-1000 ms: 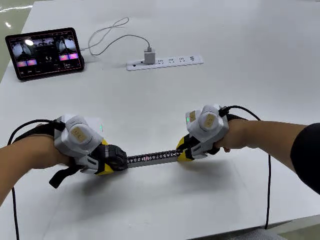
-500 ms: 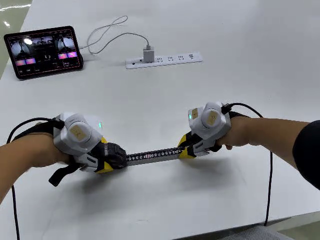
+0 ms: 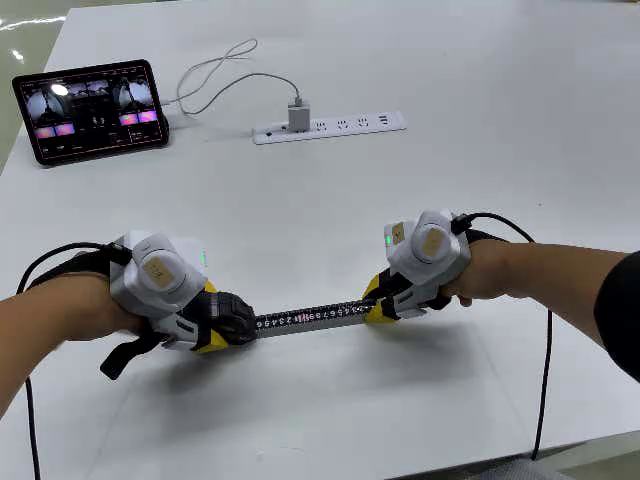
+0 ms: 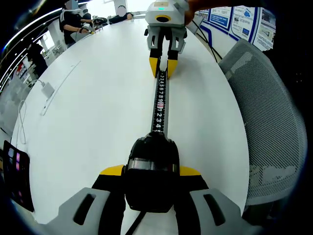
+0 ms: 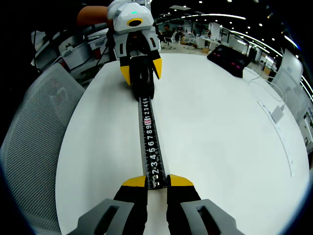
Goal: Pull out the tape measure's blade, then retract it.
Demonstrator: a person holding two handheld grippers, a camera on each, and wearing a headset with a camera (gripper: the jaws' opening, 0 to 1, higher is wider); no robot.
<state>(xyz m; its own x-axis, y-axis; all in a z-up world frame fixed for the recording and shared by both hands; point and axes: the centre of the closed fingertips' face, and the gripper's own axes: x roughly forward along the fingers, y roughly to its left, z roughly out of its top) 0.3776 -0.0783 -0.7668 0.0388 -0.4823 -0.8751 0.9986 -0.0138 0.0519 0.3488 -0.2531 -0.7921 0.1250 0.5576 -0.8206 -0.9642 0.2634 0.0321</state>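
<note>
Blade (image 3: 310,317) drawn out between two grippers, retraction not yet done

On the white table (image 3: 480,150), well on the near side of the power strip (image 3: 330,125), the tape measure (image 3: 228,315) lies with its blade stretched flat along the surface. The left gripper (image 3: 215,320) has its jaws clamped around the black case, nearer than the power strip and off to its left. The right gripper (image 3: 375,305) sits almost straight in front of the power strip, its yellow-tipped jaws pinching the free end of the blade. In the right gripper view the printed numbers run from those jaws to the case, the low ones at the pinched end. A tablet (image 3: 90,108) stands to the power strip's left, away from the work.

By my reading this is the pull-out step at or close to its finish, since a fair length of blade already spans the two grippers. If that length is enough, the retraction comes next. It calls for holding the case steady. The pinched end should travel back along the blade's own line toward the case, guided and not simply released, so the spring does not whip it home. Keeping the blade flat on the table should help it feed cleanly into the case mouth.
</note>
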